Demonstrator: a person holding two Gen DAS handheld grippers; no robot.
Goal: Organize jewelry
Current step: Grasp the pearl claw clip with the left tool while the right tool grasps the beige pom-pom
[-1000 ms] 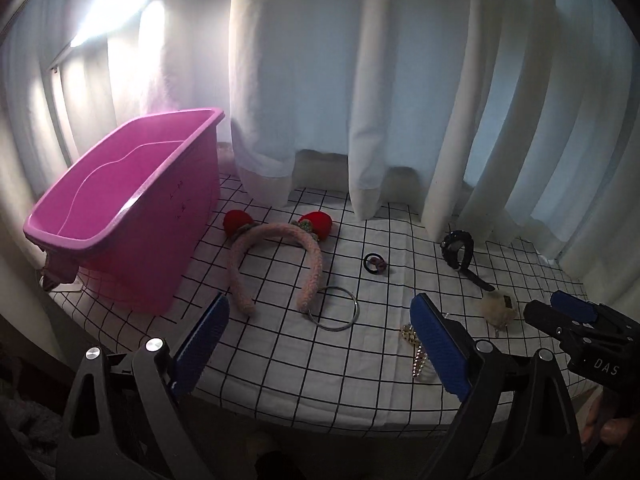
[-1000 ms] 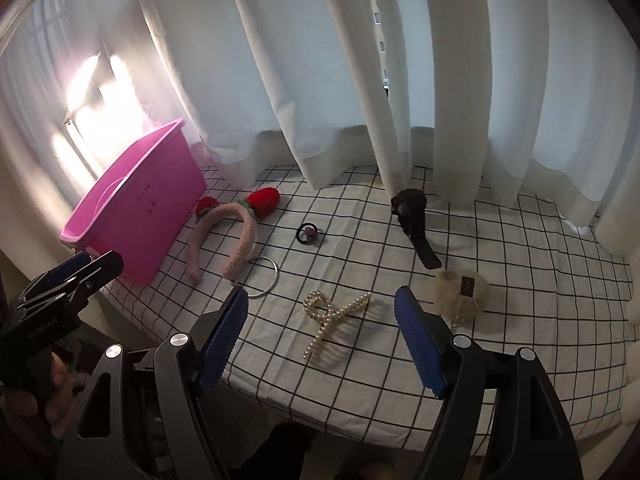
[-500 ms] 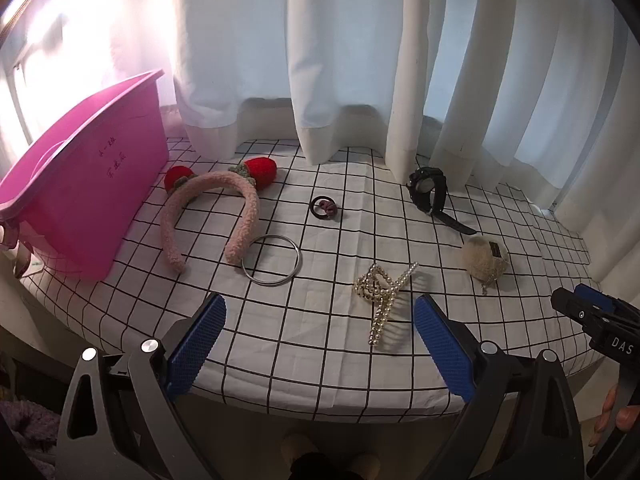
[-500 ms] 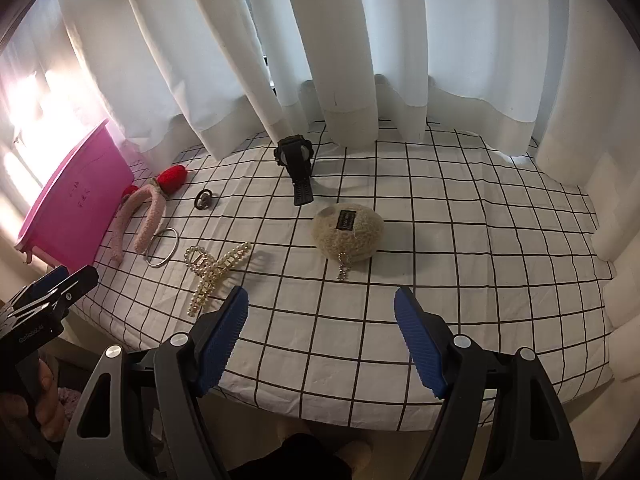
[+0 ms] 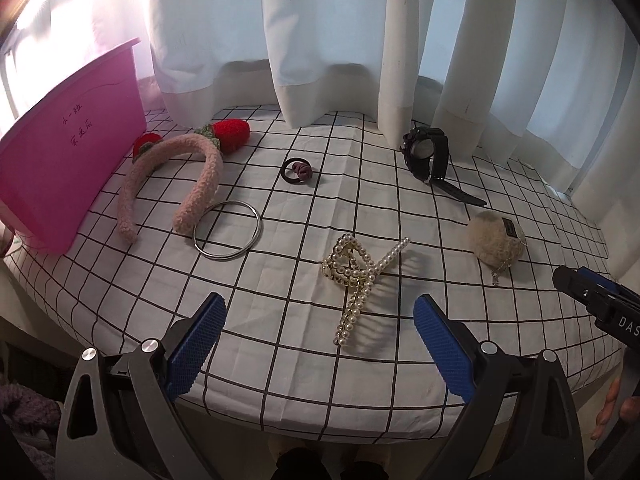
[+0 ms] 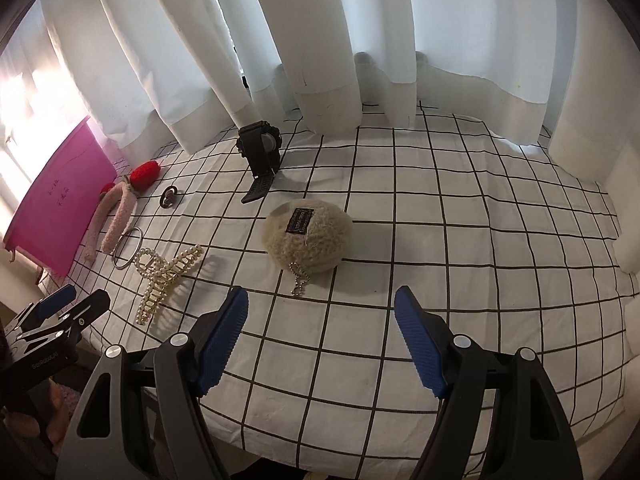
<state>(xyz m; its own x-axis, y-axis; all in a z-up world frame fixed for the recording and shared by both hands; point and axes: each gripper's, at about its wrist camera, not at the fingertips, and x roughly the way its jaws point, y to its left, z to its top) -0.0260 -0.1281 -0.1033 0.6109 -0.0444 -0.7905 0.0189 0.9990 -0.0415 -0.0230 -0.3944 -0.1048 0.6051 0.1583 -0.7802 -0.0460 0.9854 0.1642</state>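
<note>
Both grippers, left (image 5: 318,344) and right (image 6: 320,338), were spread wide and held nothing. Pearl hair claw (image 5: 358,276) lay just beyond the left gripper; fuzzy beige pouch (image 6: 308,236) lay right of the claw.

A pink bin (image 5: 60,168), pink headband (image 5: 168,184) with red strawberries, black watch (image 5: 428,152), beige pouch (image 6: 308,236), pearl-white clip (image 5: 356,276) and silver bangle (image 5: 227,230) lie on a white, black-gridded cloth (image 5: 280,312).
</note>
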